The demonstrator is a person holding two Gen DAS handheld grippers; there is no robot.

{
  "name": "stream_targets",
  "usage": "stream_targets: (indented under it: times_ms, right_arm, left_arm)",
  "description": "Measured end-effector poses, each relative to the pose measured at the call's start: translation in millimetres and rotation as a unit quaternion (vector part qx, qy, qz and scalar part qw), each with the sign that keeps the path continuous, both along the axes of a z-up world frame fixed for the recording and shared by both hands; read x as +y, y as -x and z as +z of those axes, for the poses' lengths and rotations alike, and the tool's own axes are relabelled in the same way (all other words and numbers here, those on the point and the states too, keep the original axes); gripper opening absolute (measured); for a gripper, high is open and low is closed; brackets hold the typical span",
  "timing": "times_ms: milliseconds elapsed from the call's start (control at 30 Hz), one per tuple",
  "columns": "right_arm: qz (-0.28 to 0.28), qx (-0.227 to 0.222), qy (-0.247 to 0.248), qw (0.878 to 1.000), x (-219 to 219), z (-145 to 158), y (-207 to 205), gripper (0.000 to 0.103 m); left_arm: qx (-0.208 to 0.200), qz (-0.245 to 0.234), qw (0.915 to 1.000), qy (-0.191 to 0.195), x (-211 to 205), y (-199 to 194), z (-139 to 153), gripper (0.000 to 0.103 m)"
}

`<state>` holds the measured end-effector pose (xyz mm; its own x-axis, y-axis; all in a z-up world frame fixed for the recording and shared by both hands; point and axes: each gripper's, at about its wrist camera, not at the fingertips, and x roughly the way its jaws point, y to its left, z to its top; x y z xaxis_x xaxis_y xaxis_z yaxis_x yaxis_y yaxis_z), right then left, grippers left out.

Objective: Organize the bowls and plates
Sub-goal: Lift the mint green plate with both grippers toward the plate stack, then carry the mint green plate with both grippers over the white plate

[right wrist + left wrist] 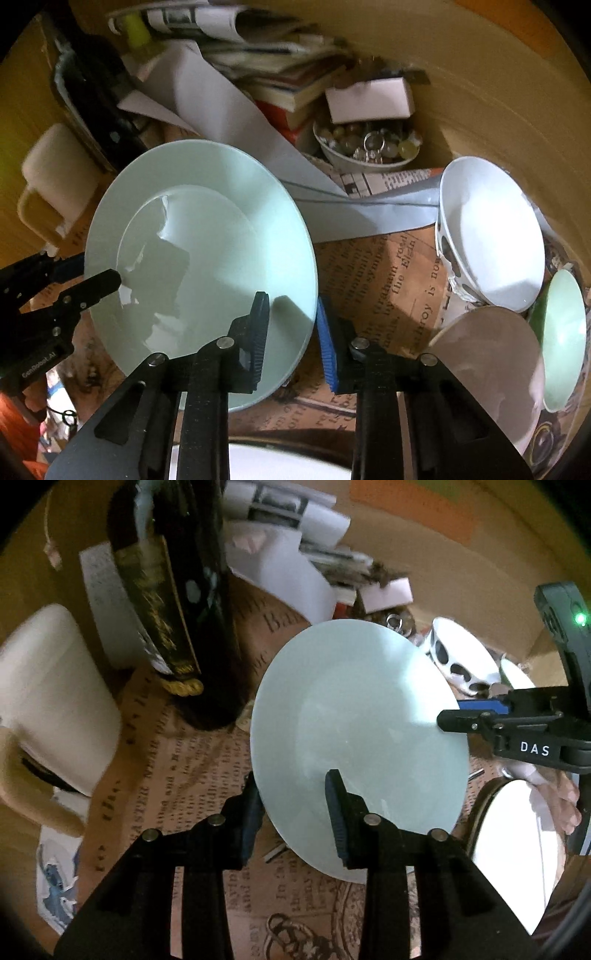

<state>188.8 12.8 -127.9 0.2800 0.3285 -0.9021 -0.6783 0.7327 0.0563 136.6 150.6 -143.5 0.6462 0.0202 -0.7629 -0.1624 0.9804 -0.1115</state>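
Nearest in the left wrist view, the left tool [295,812] straddled the near rim of the one pale green plate [354,738] – one finger under the rim, the other over the plate's face, so it was grasping the plate. In the right wrist view the right tool [291,339] likewise bracketed the opposite rim of the same plate [199,258], its black finger over the face and its blue-padded finger [327,347] outside the edge; whether the pads actually pressed the rim could not be told. The plate was tilted, held above the newsprint-patterned worktop [380,273] between the two tools, which reached in from opposite sides.

Just beyond the right tool stood three bowls together: a plain white bowl [491,365] nearest, a small green bowl [565,332] beside it, and a white spotted bowl [487,229] behind. A round white dish [513,849] lay under the right tool in the left view.

Farther back were one dark bottle [173,602], one cream mug [51,701], one small bowl of marbles [369,147] – and a heap of books and papers [266,74].
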Motion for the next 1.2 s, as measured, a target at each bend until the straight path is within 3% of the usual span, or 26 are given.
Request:
stream_targets:
  times_ms: [433,633,1200]
  right_arm:
    - [-0.033,-0.026,-0.056,0.998,-54,43,21,0.02]
    - [-0.06,-0.048,-0.067,0.995,-87,61,32,0.02]
    - [-0.102,-0.063,-0.072,0.99,-129,56,76,0.02]
  left_arm:
    - [-0.071,-0.043,0.9964,-0.014,-32,31,46,0.034]
    - [-0.084,-0.079,0.9933,-0.003,-47,40,57,0.034]
    - [-0.089,-0.135,0.9867,0.013,-74,64,60,0.034]
